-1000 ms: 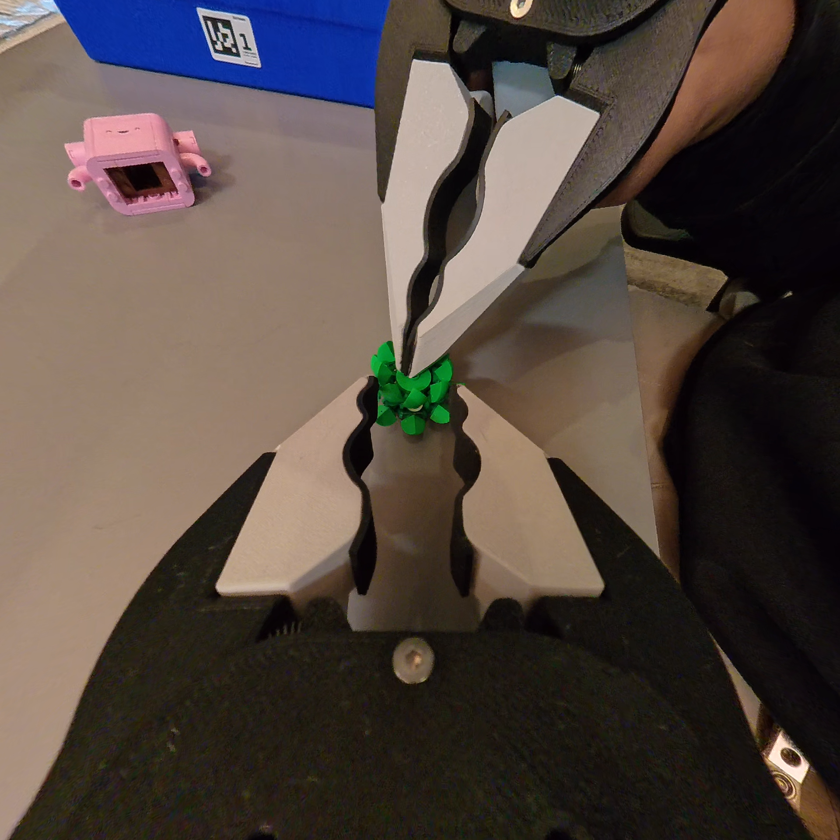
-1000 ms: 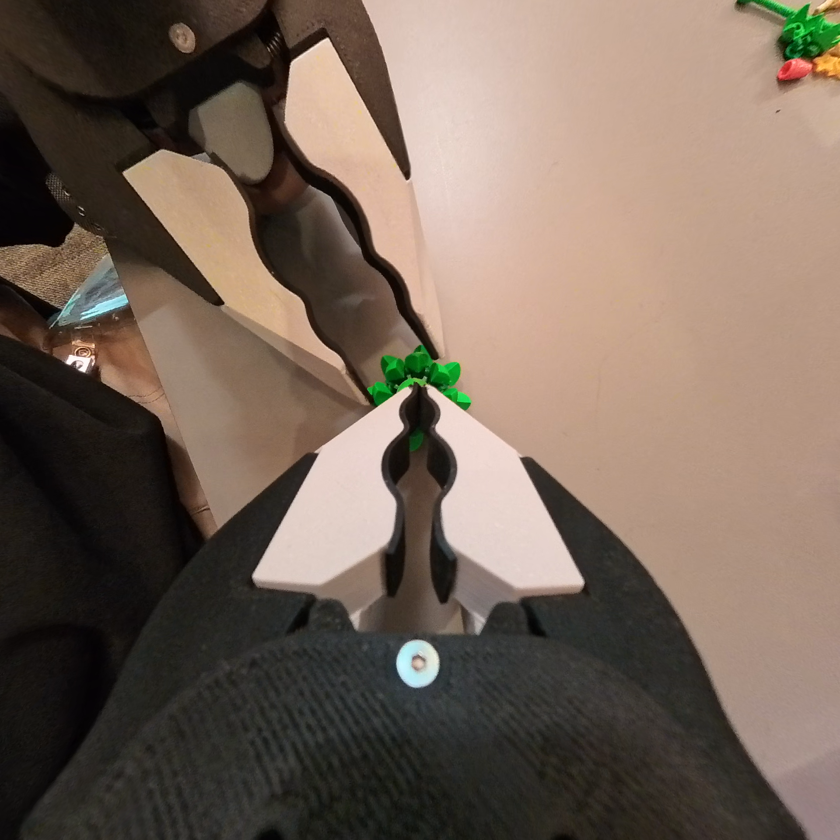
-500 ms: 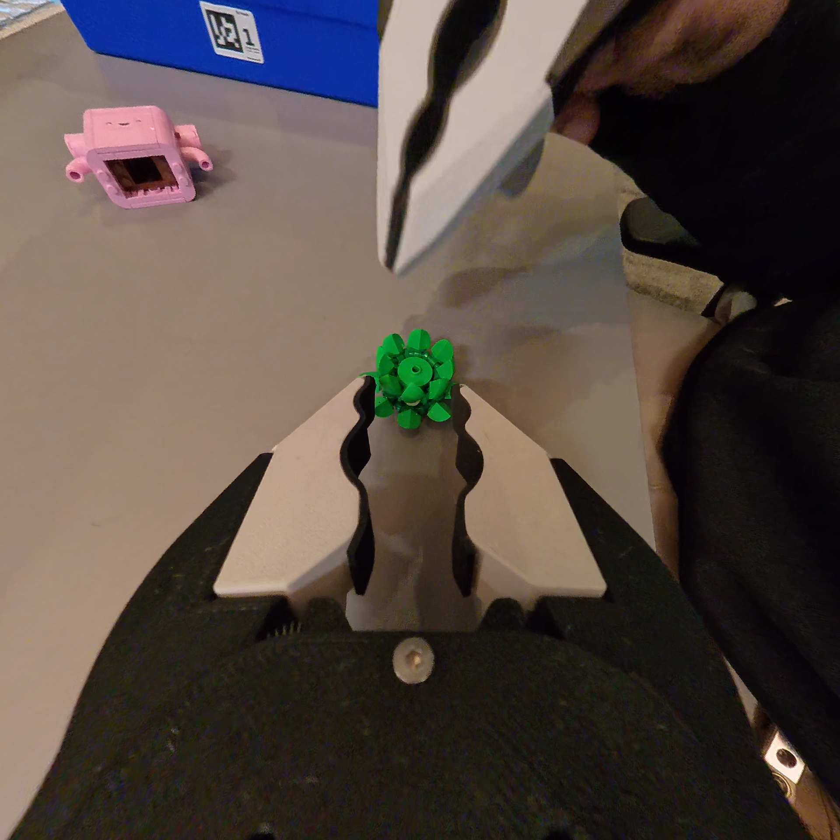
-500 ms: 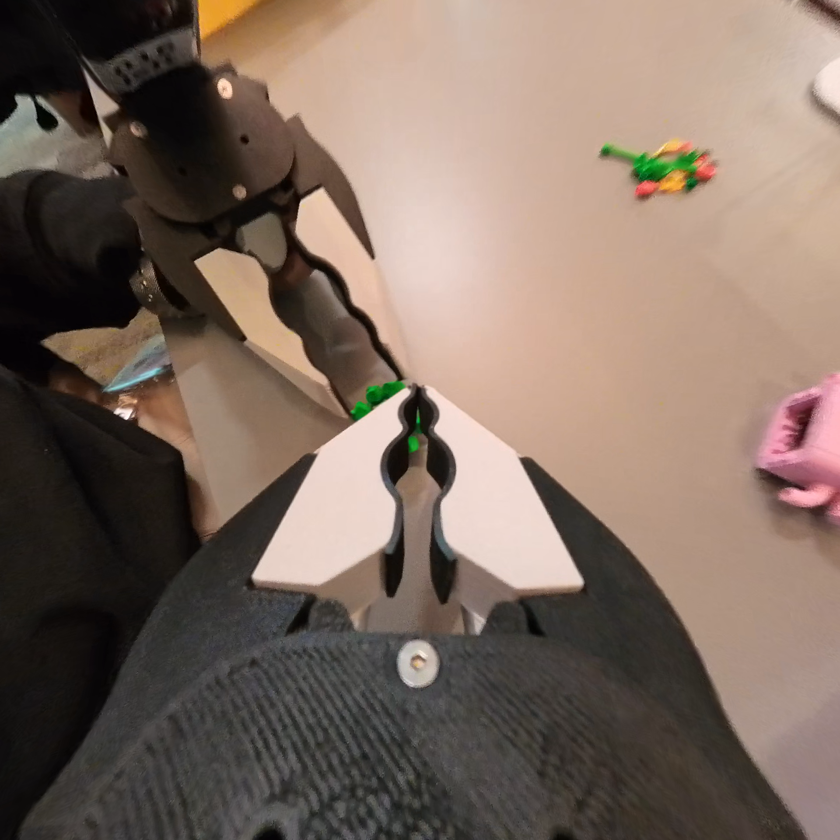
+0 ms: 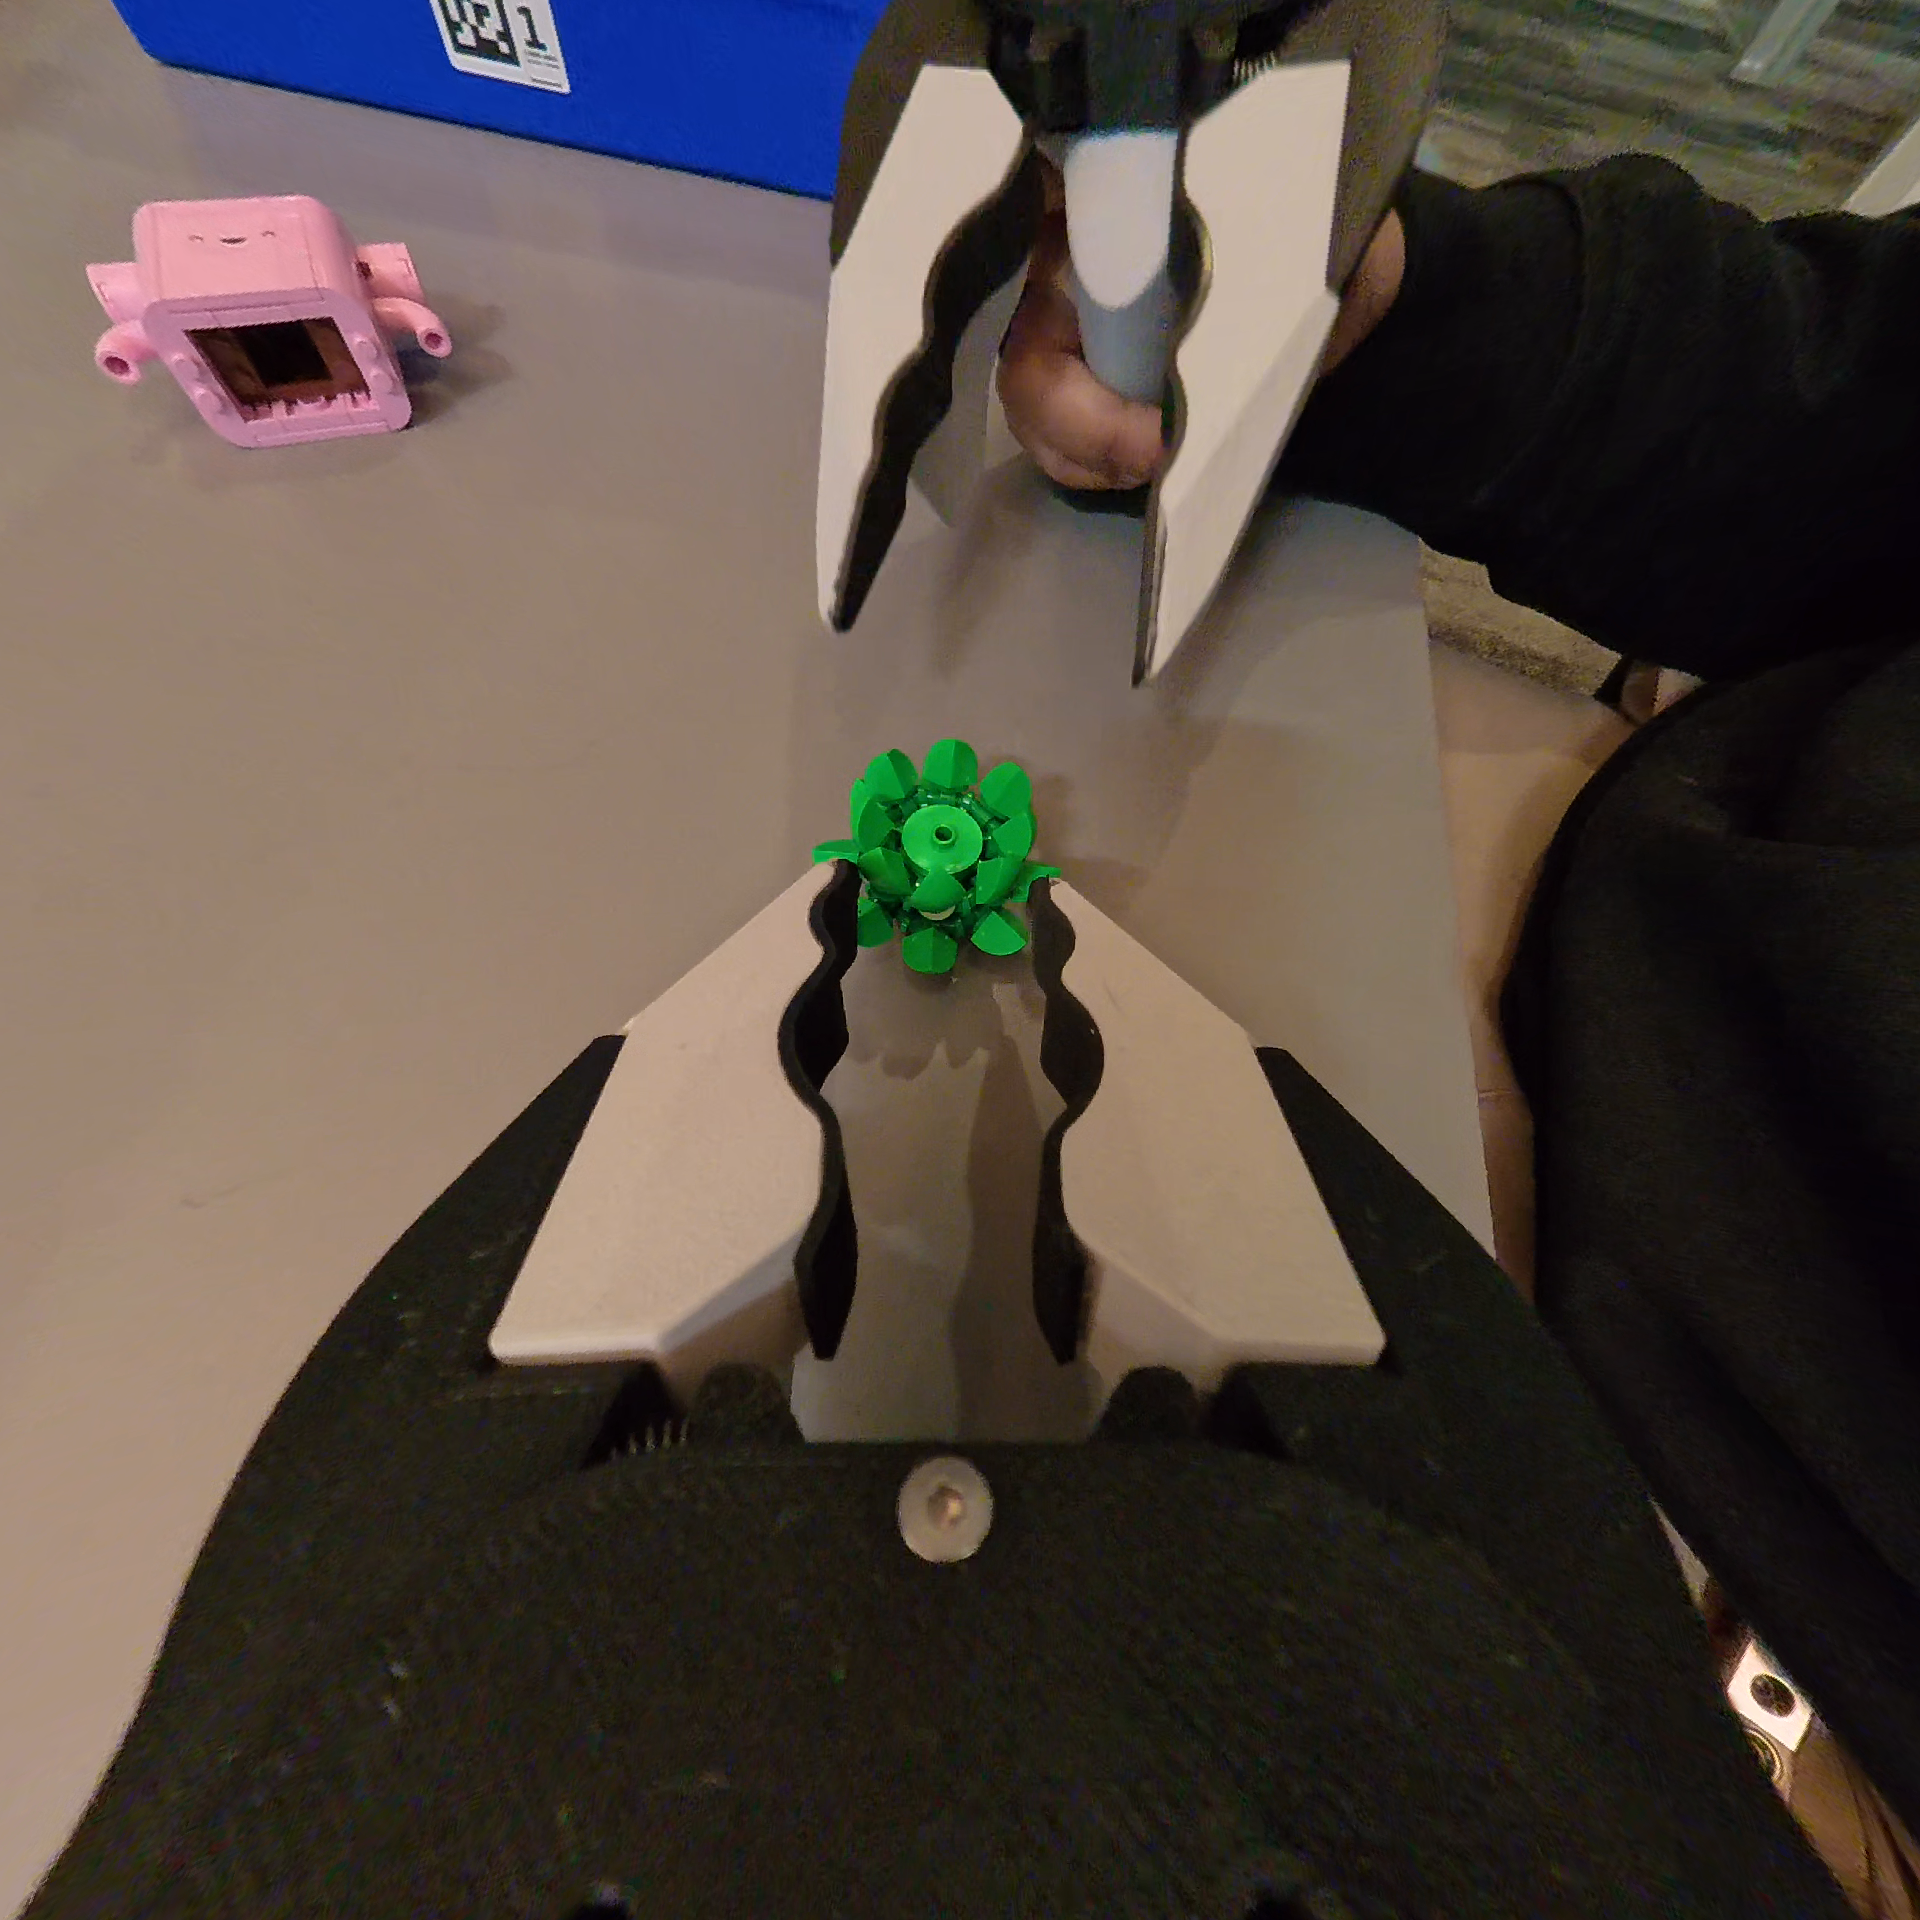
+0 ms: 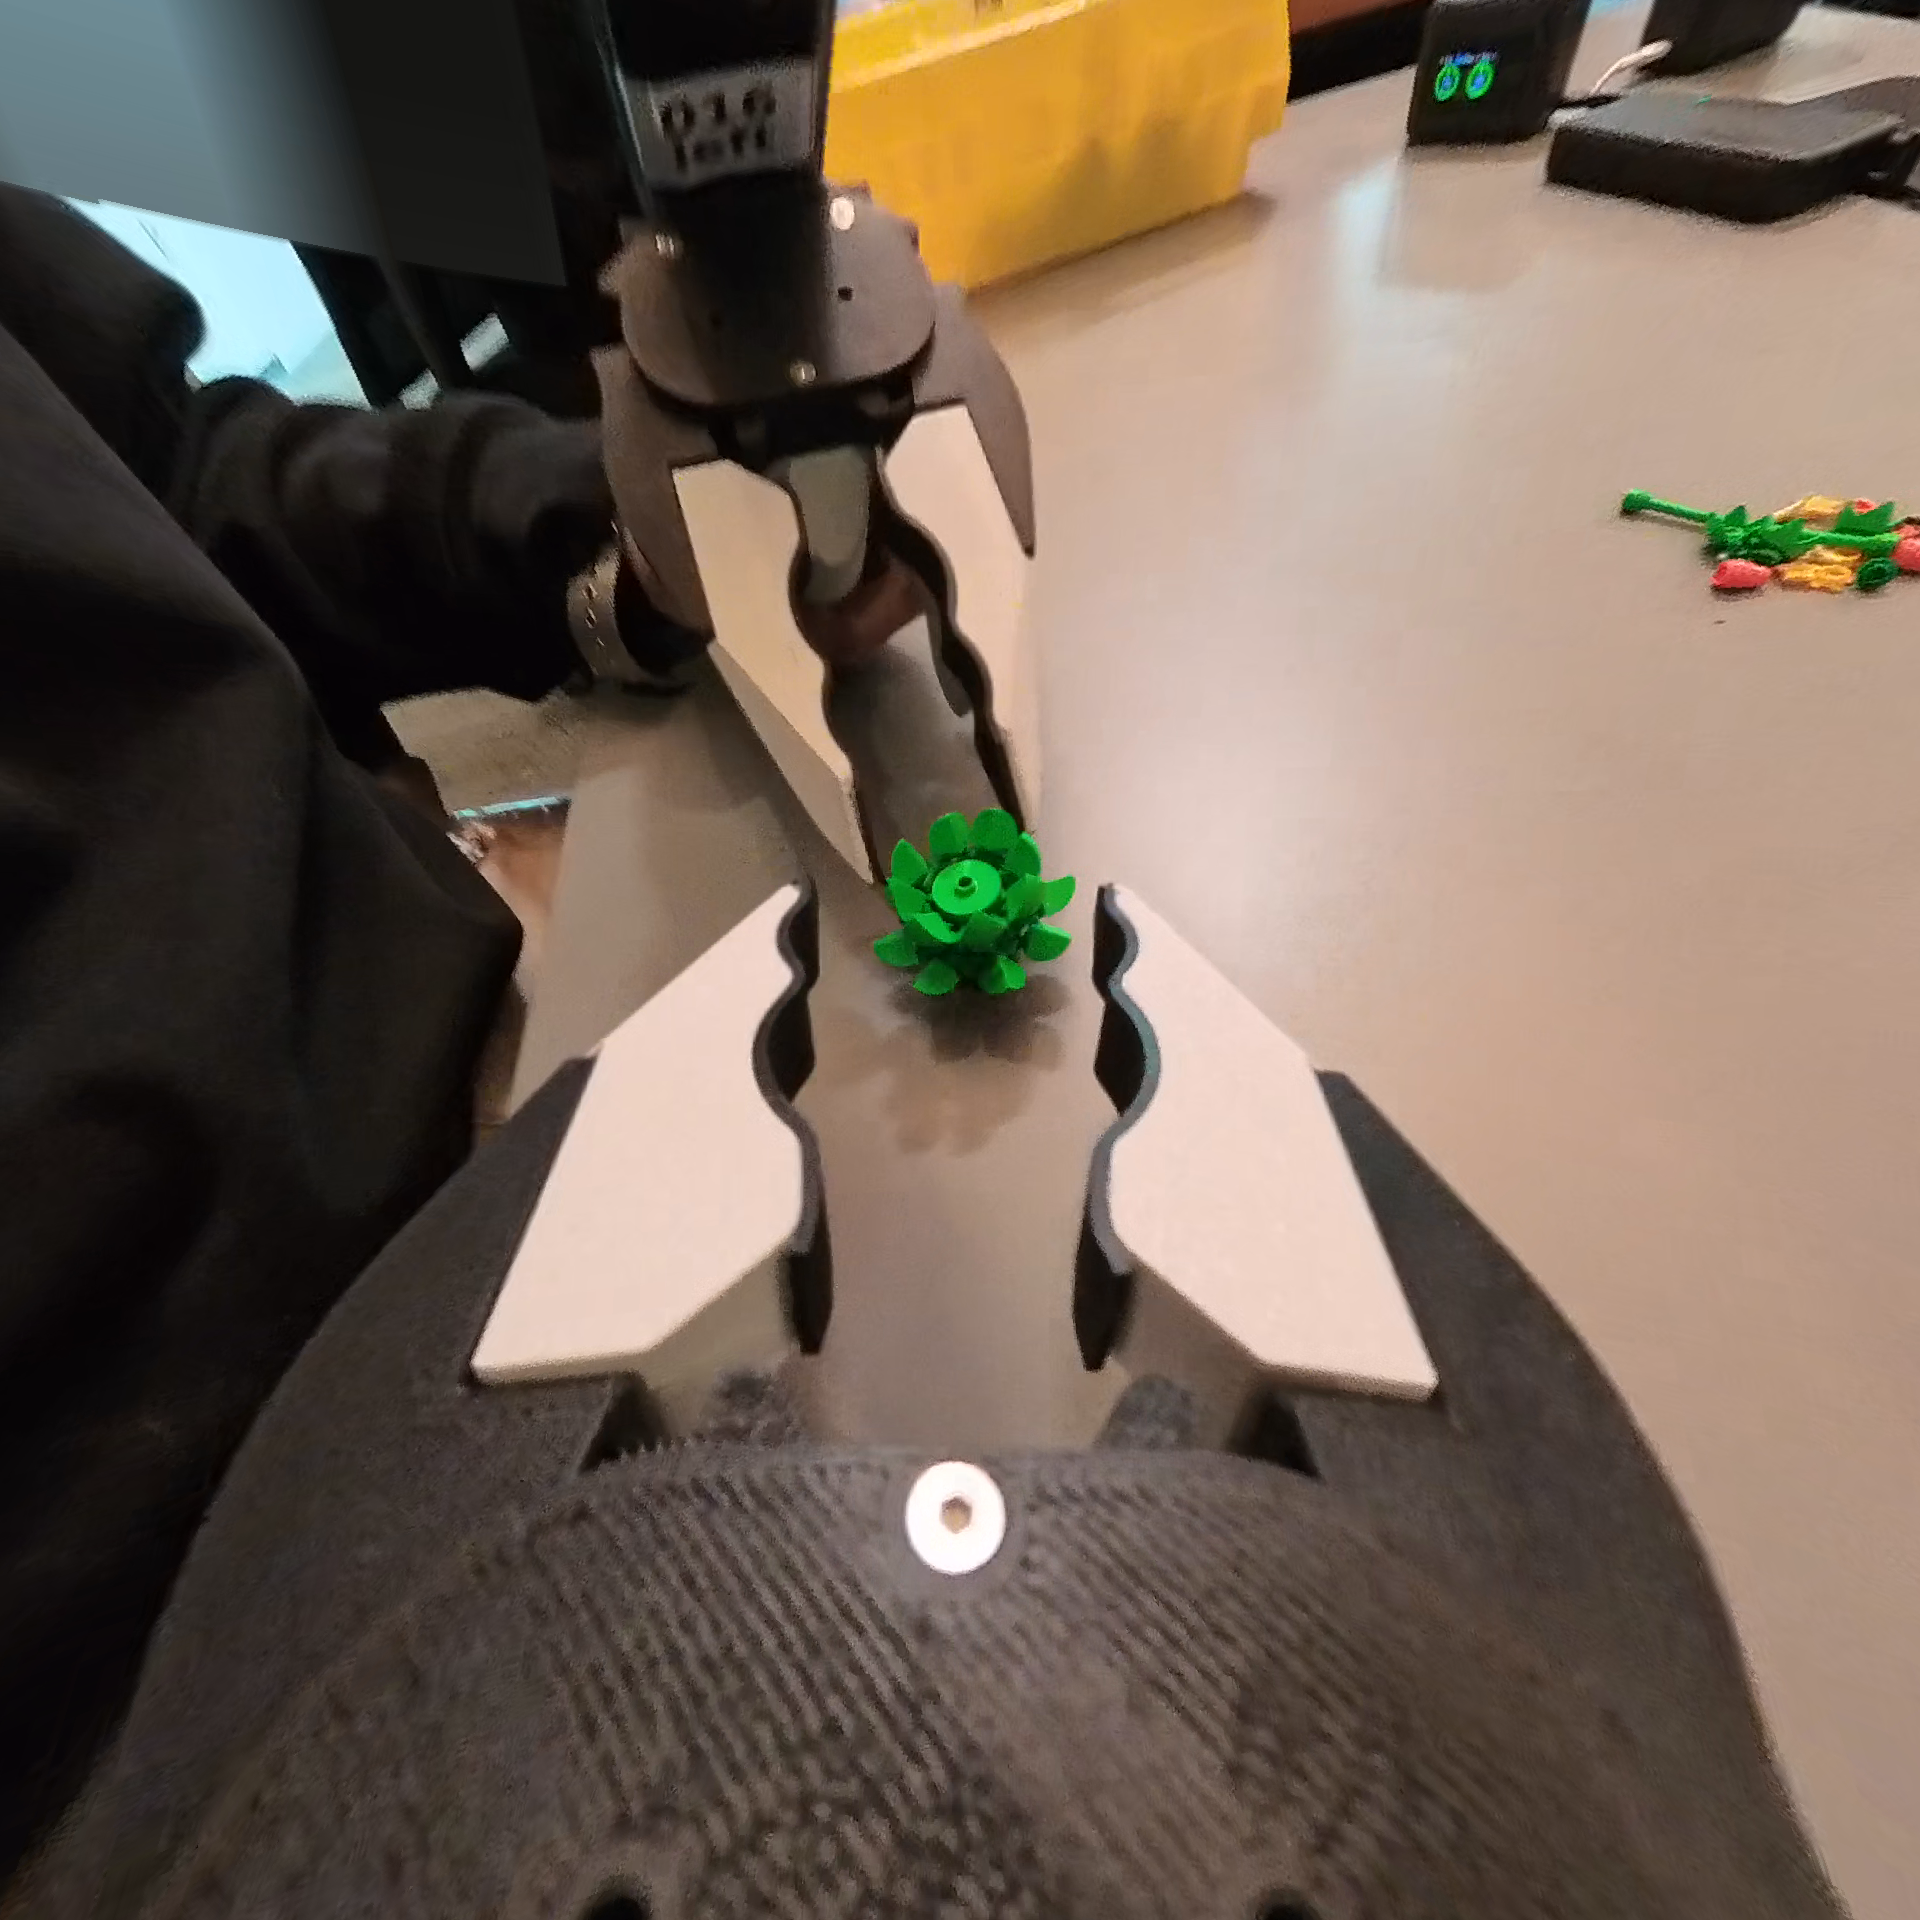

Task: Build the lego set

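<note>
Your green leafy lego cluster (image 5: 940, 857) (image 6: 971, 904) sits at the tips of your left gripper (image 5: 940, 883), near the table's edge; it is a ball of small pointed leaves around a round stud on top. In the left wrist view the two fingertips flank it closely on either side and seem to touch its outer leaves, so the tongs look pinched on it, though the jaws stand fairly wide because the cluster fills the gap; whether it rests on the grey table (image 5: 416, 727) or is lifted just off it, you cannot tell from here.

Your right gripper (image 6: 951, 904) is spread, its tips well clear of the cluster on both sides and pinching nothing; in the left wrist view it hangs above and beyond the cluster, apart from it, tips pointing down.

Farther out on your left side lies a pink boxy lego figure (image 5: 265, 322) on its back, open square face towards you; behind it stands a blue bin (image 5: 675, 62). In the right wrist view, a small heap of green, red and orange lego pieces (image 6: 1797, 545) lies well off to the right; a yellow bin (image 6: 1049, 125) stands at the back.
</note>
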Demonstrator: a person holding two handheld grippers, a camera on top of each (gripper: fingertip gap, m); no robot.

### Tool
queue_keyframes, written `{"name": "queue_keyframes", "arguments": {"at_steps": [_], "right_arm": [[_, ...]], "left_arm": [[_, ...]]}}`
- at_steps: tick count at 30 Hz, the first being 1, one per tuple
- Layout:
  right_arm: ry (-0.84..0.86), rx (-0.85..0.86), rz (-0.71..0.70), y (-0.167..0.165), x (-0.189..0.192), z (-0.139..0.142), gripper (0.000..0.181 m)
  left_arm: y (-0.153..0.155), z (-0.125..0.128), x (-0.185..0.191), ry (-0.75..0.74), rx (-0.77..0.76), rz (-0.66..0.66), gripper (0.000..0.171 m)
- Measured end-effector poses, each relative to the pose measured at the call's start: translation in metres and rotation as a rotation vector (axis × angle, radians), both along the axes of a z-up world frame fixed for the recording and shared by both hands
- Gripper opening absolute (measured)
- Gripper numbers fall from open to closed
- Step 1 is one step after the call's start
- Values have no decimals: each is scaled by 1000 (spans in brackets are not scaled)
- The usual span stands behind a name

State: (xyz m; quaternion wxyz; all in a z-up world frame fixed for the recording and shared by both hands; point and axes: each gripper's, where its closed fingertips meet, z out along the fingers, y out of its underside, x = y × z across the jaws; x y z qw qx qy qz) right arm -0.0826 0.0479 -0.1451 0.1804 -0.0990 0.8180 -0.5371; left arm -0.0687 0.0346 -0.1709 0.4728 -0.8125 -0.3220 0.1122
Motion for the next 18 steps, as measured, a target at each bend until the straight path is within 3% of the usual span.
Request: {"name": "queue_keyframes", "arguments": {"at_steps": [4, 18], "right_arm": [[90, 32, 3, -7, 7, -10, 48], [163, 105, 4, -15, 12, -25, 38]], "left_arm": [[1, -1, 0, -7, -6, -5, 31], [1, -3, 1, -10, -19, -9, 29]]}}
